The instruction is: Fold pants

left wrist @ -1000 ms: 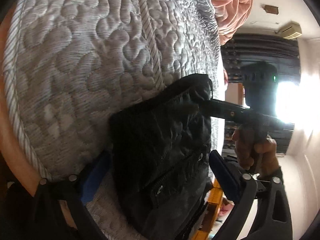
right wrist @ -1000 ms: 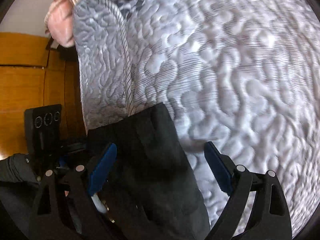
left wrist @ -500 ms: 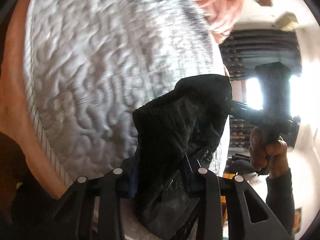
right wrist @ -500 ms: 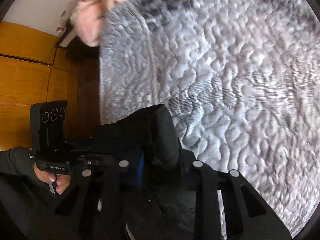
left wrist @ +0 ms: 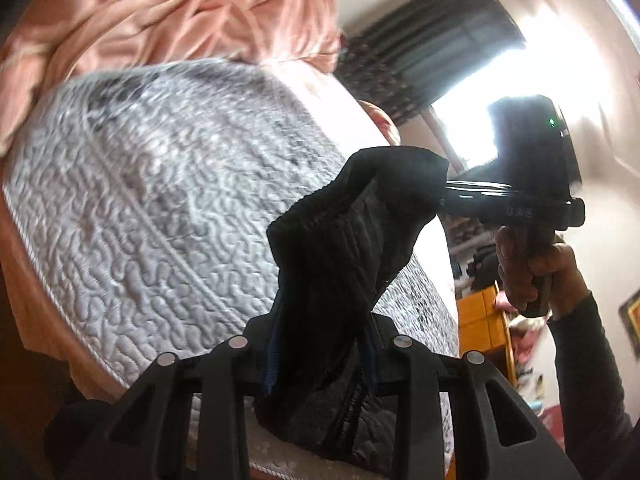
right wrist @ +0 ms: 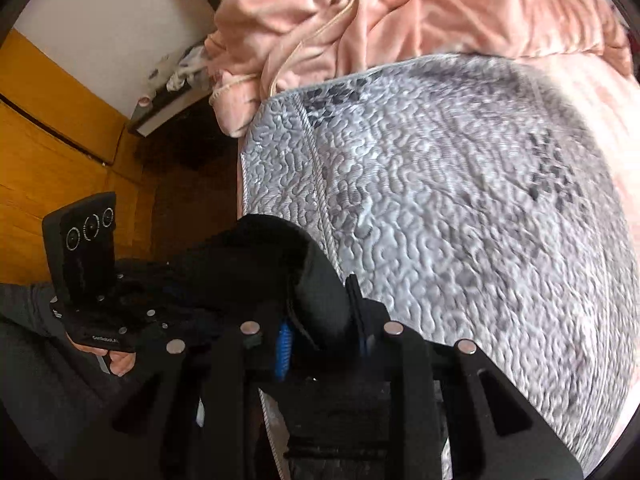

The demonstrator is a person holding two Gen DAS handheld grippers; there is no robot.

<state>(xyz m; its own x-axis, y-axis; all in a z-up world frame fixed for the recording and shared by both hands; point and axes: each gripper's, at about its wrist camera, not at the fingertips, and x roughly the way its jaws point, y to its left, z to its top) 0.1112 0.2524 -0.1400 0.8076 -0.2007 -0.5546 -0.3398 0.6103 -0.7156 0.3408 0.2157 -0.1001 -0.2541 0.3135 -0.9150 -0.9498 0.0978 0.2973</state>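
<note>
The black pants (left wrist: 340, 264) hang bunched and lifted above the grey quilted bed cover (left wrist: 160, 200). My left gripper (left wrist: 320, 354) is shut on one corner of the waistband. My right gripper (right wrist: 324, 340) is shut on the other corner of the pants (right wrist: 280, 264). In the left wrist view the right gripper (left wrist: 444, 194) pinches the far upper end of the fabric. In the right wrist view the left gripper's body (right wrist: 86, 264) shows at the left, held by a hand. The lower part of the pants is hidden below the fingers.
A crumpled pink blanket (right wrist: 400, 12) lies at the head of the bed. The grey quilt (right wrist: 480, 220) spreads ahead. Wooden panelling (right wrist: 48, 140) stands left of the bed. A bright window (left wrist: 480, 92) and dark curtain lie to the right.
Both grippers closed on the pants and lifted them off the quilt. The views tilted up, so the pink blanket and room now show.
</note>
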